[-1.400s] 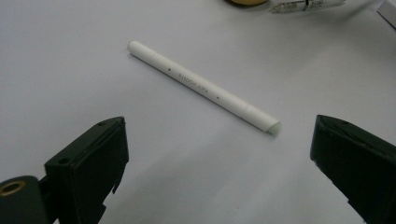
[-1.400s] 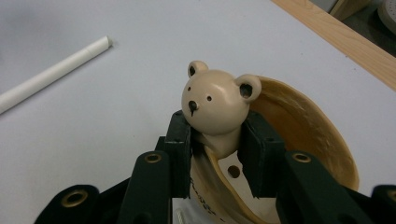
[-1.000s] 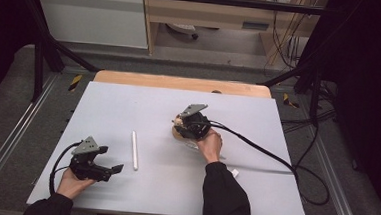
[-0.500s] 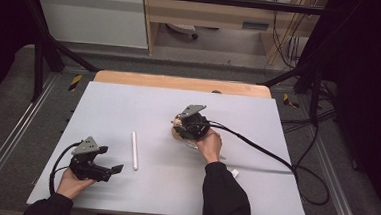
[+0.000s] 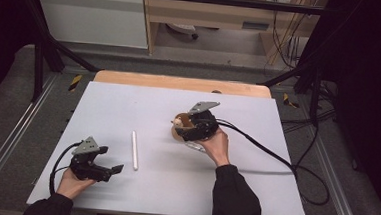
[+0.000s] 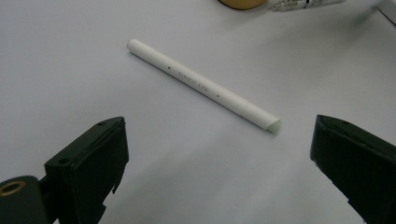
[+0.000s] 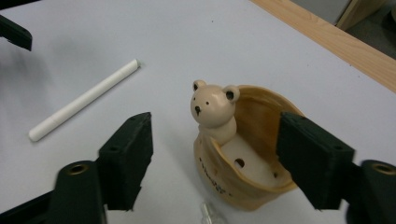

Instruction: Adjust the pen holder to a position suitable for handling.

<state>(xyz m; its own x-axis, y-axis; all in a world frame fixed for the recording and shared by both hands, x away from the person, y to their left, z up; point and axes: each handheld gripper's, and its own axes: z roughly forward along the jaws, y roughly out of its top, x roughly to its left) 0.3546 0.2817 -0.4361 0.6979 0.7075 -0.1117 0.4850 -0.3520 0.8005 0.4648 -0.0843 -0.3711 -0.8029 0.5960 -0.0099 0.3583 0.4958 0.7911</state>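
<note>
Bear holder (image 7: 236,149) between right tool (image 7: 215,161) jaws, just opened wide, pads clear. White pen (image 6: 203,86) lying ahead of left tool (image 6: 219,163), wide open, nothing between.

The bear-shaped holder (image 7: 243,154) looks like glazed ceramic, cream and tan, smooth with a soft sheen. The white pen (image 6: 203,85) is matt plastic with faint grey print along its barrel. The worktop (image 5: 253,191) has a pale, smooth, matt top sheet, and a strip of bare light wood (image 5: 180,83) shows along its far edge. The jaws of the right hand-held gripper (image 7: 215,158) and the left hand-held gripper (image 6: 219,163) are black matt plastic, slightly rough, with brass-coloured metal inserts.
</note>
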